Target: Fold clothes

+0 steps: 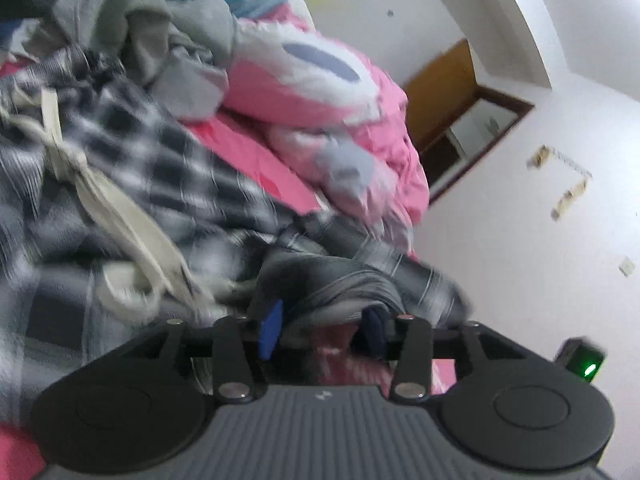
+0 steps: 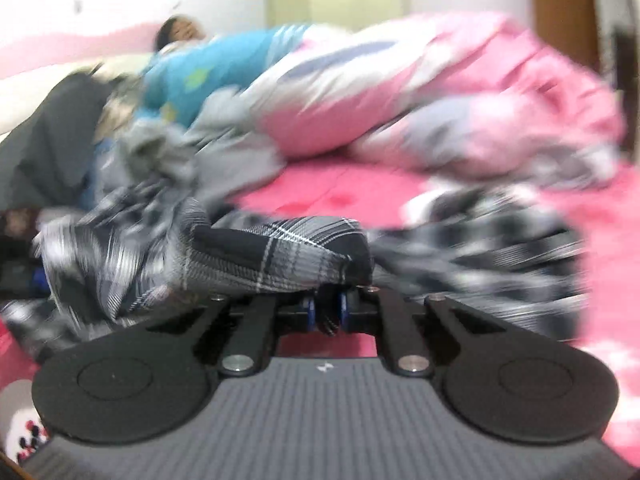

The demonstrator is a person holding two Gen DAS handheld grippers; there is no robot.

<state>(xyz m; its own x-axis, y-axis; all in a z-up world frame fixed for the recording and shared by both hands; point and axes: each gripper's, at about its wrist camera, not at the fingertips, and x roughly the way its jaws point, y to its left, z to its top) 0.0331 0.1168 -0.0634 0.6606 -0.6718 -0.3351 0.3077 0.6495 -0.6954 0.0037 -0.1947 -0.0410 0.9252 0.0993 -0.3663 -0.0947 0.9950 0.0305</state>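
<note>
Fabric fills both my views. My left gripper [image 1: 324, 334] stands partly open, its blue pads apart, with a fold of the plaid shirt [image 1: 160, 168] bunched just ahead between them, not pinched. To its right lies a pink quilt [image 1: 320, 92] on the pink bed sheet [image 1: 248, 152]. My right gripper [image 2: 326, 310] is closed tight on a fold of the same plaid shirt, which drapes leftward over its fingers.

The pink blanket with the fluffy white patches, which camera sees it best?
The left wrist view: there the pink blanket is fairly sharp, piled up beyond the checked shirt, its white and blue-grey patches clear. The right wrist view shows more of its length, but smeared by motion blur.
</note>
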